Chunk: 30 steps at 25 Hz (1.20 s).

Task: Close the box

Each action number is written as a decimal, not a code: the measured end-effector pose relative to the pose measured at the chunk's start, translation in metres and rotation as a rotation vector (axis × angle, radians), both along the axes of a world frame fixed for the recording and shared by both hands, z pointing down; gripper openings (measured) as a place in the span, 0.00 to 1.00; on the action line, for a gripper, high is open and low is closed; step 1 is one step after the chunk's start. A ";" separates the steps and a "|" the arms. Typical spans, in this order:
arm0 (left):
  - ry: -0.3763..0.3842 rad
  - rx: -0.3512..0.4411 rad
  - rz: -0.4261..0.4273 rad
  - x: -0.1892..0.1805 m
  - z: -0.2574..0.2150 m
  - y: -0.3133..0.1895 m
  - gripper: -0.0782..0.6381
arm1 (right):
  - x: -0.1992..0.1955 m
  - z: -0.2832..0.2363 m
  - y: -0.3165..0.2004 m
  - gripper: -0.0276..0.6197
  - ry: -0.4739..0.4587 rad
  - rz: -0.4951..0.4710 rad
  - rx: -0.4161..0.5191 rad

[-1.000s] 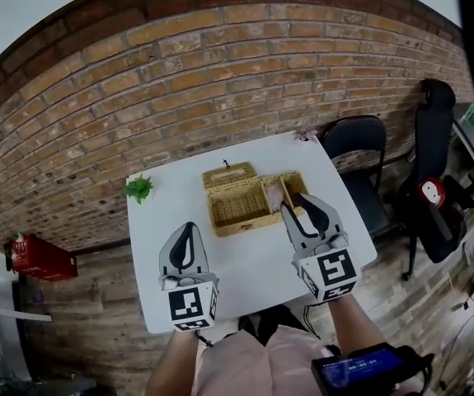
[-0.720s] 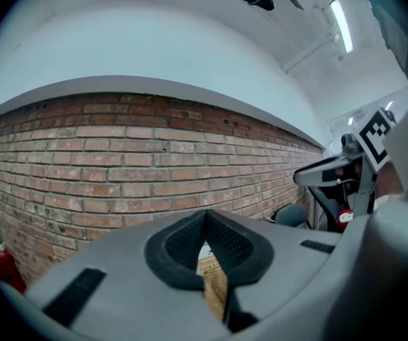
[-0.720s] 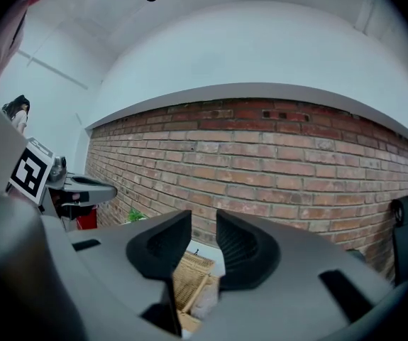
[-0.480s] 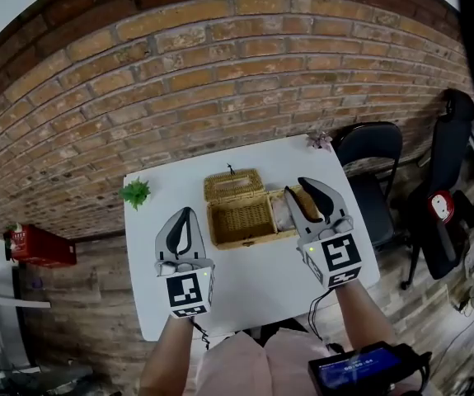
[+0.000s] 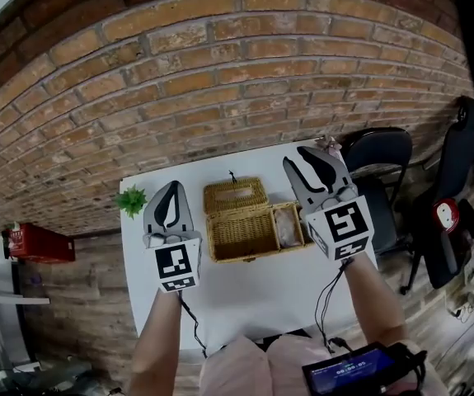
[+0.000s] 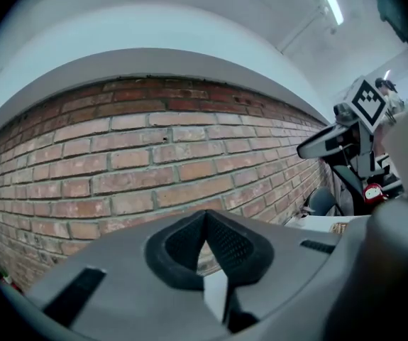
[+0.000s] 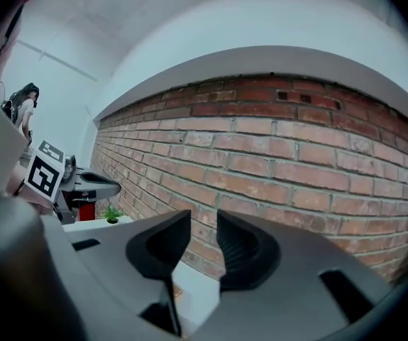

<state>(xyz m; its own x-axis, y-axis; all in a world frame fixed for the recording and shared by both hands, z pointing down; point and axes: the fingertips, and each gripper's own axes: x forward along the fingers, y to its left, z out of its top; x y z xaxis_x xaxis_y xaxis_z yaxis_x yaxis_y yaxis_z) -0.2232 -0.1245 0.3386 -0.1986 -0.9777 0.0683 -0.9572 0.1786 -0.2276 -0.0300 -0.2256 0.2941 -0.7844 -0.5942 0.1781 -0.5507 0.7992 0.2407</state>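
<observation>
A woven wicker box (image 5: pixel 237 231) stands open in the middle of the white table (image 5: pixel 245 291). One lid flap (image 5: pixel 235 195) lies back behind it and a second flap (image 5: pixel 288 225) lies out to its right. My left gripper (image 5: pixel 171 186) hangs above the table left of the box, its jaws shut and empty; the left gripper view shows its tips (image 6: pixel 205 219) meeting, raised toward the brick wall. My right gripper (image 5: pixel 300 157) hovers over the box's right side, clear of it. Its jaws (image 7: pixel 204 222) stand apart with nothing between them.
A small green plant (image 5: pixel 131 198) sits at the table's far left corner, and a small pink thing (image 5: pixel 329 145) at the far right corner. A brick wall runs behind. Black chairs (image 5: pixel 381 151) stand to the right; a red object (image 5: pixel 35 242) lies on the floor at the left.
Both grippers have risen from low over the table. The right one has lifted away from the box's right flap. The box and its flaps lie as before.
</observation>
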 end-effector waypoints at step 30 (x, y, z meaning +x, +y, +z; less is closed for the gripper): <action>0.037 -0.178 -0.028 -0.029 0.102 -0.068 0.12 | -0.049 0.206 -0.072 0.24 0.292 -0.150 -0.436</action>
